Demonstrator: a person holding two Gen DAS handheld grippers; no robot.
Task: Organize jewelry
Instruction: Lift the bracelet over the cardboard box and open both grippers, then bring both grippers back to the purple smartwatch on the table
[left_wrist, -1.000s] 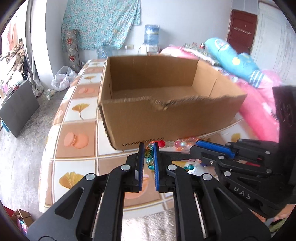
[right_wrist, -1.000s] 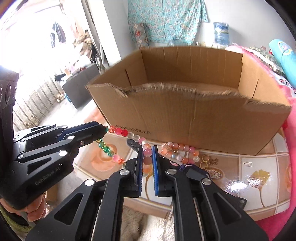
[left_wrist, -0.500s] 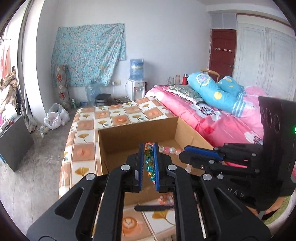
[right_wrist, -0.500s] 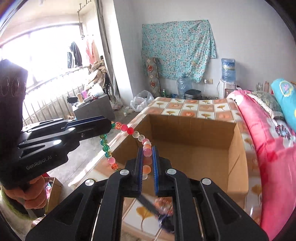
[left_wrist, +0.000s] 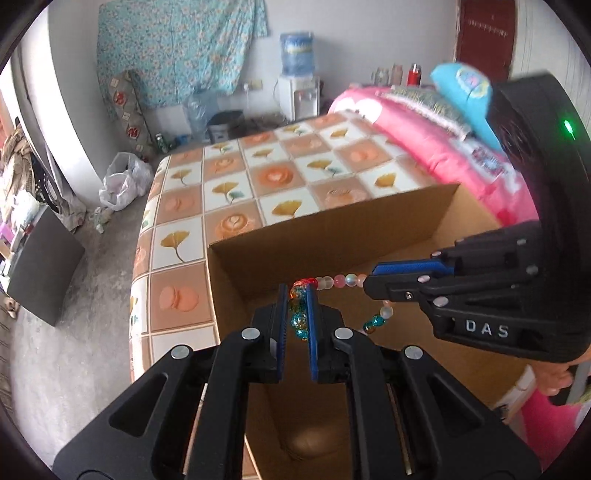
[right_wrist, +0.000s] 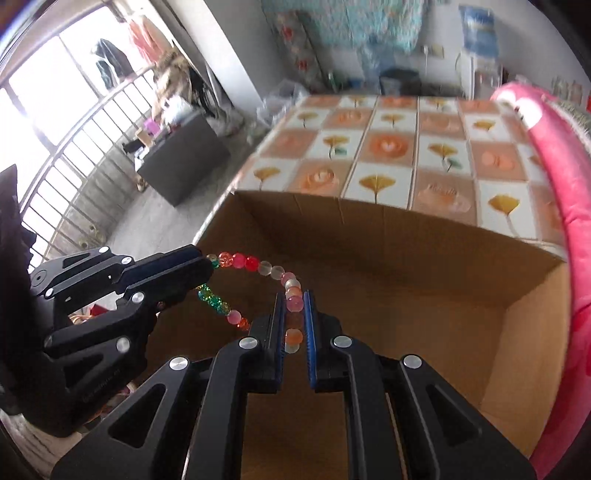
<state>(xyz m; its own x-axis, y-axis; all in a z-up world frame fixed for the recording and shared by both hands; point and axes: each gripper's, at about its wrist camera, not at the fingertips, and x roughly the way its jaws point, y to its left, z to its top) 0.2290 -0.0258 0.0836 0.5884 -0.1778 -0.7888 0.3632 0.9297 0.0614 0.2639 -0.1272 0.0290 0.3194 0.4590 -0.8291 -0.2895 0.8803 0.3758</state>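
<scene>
Necklace (left_wrist: 341, 282): bead string, orange, red, frosted, pink, teal; strung between both grippers, hanging above the open box, clear of its floor.
Left gripper (left_wrist: 297, 314): clamped on amber and teal beads near one end; over the box's left corner.
Right gripper (right_wrist: 294, 317): clamped on pink and orange beads; over the box's middle.
Slack: short loop of green and pink beads (right_wrist: 218, 304) sagging between the grippers, above the box.
Box (right_wrist: 424, 266): plain cardboard, top open; bare floor where visible.
Cloth (left_wrist: 229, 177): tiled leaf-and-coffee print, under and behind the box.
Bedding (right_wrist: 554, 177): pink, along the box's right side.
</scene>
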